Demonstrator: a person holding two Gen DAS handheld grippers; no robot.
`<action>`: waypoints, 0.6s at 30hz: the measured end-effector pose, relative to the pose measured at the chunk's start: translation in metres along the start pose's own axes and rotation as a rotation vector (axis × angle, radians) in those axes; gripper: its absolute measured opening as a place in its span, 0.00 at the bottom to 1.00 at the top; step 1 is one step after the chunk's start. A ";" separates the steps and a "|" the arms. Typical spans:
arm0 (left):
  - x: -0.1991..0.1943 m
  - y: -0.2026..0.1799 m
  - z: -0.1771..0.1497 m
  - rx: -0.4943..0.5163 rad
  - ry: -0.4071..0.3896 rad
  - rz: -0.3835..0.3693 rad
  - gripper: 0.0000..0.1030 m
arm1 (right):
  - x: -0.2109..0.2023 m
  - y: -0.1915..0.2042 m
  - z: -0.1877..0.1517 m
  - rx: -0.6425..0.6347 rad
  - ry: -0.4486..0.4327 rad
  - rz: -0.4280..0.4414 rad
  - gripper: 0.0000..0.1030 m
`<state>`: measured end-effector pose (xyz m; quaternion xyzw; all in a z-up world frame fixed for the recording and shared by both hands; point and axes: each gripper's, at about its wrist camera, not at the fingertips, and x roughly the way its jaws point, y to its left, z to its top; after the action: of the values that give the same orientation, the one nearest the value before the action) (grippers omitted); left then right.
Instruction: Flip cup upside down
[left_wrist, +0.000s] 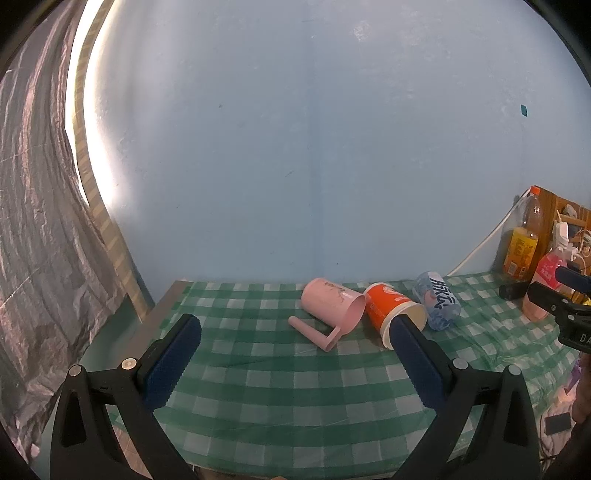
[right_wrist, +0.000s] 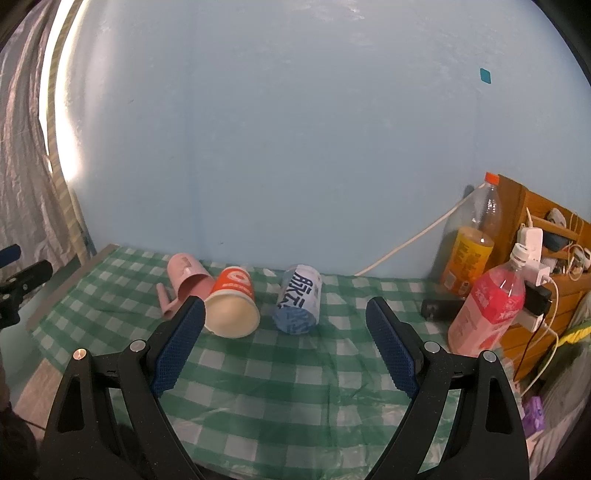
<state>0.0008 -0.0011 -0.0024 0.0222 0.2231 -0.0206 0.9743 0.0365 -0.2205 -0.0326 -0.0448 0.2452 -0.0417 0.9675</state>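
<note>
So far nothing of the flip looks done: all three cups lie on their sides on the green checked tablecloth (right_wrist: 280, 387), near the blue wall (right_wrist: 295, 147). The pink mug (left_wrist: 330, 301) is on the left with its handle resting on the cloth, the orange paper cup (right_wrist: 232, 301) lies beside it, its open mouth facing the cameras, and the blue-and-white cup (right_wrist: 297, 301) lies a little apart to the right. Whether the mug and the orange cup actually touch is hard to say; in both views they overlap, so it may only be the angle.

The left gripper (left_wrist: 295, 332) hangs above the near part of the table with its jaws wide apart and nothing between them. The right gripper (right_wrist: 286, 314) is likewise spread open and empty, pointed roughly at the blue-and-white cup, short of it.

The task sentence does not say which cup is meant. What remains, by my reading, is everything: close on a cup, lift it, turn it mouth-down and set it on the cloth. At the right edge stand a pink bottle (right_wrist: 487, 310) and an orange-drink bottle (right_wrist: 467, 258), clear of the cups
</note>
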 end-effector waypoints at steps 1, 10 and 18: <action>0.000 0.000 0.000 0.000 0.000 0.001 1.00 | 0.000 0.000 -0.001 -0.002 -0.001 0.001 0.85; 0.001 0.002 0.000 0.008 -0.001 0.000 1.00 | 0.000 0.002 0.000 -0.003 -0.001 0.002 0.85; -0.002 0.001 0.000 0.009 -0.011 0.008 1.00 | 0.000 0.003 0.000 -0.002 0.001 0.002 0.85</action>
<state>-0.0004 -0.0005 -0.0013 0.0272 0.2176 -0.0177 0.9755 0.0368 -0.2179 -0.0330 -0.0455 0.2457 -0.0407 0.9674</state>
